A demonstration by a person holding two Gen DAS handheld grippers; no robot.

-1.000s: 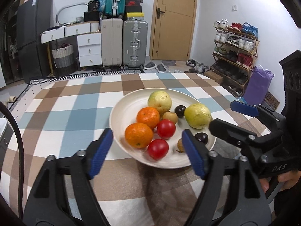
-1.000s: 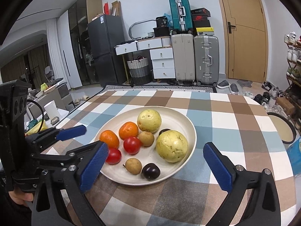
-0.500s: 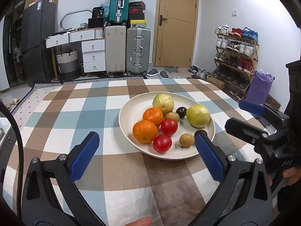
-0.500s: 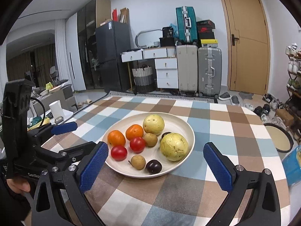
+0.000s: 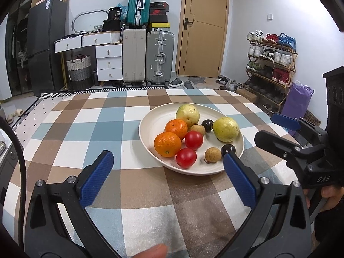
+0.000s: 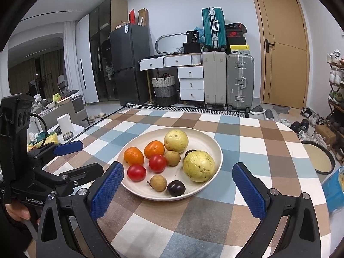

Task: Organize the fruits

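Cream plate (image 5: 150, 126) resting on checked surface (image 5: 90, 124), taken as landmark. On plate, all grouped together: two oranges on left side, nearer orange (image 5: 167, 144) touching farther orange (image 5: 176, 128); two tomatoes just right of them, nearer tomato (image 5: 186, 157) by near rim, farther tomato (image 5: 194, 140) toward plate's middle. Far guava (image 5: 187, 114) at plate's back, touching farther orange; near guava (image 5: 226, 129) on right side, apart from other guava. Small brown longan (image 5: 212, 154) near front rim; second longan (image 5: 197, 129) at middle, between far guava and farther tomato. Dark plum (image 5: 228, 149) at front right rim; second dark plum (image 5: 207, 125) between the two guavas.

Left gripper (image 5: 167, 178) held short of plate's near rim, jaws having just been opening, now spread wide with nothing between them, only bare cloth and plate edge beyond. Right blue pad overlapping plate rim in left wrist view; contact not determinable. Right gripper (image 6: 178, 185) likewise on near side of plate, jaws wide apart, empty, framing plate's front edge. Each gripper visible beside the other, hand (image 6: 18, 211) gripping left handle. Fingertip (image 5: 150, 252) at bottom edge of left wrist view. Round tray (image 6: 318, 159) off to right of plate, beyond surface edge.
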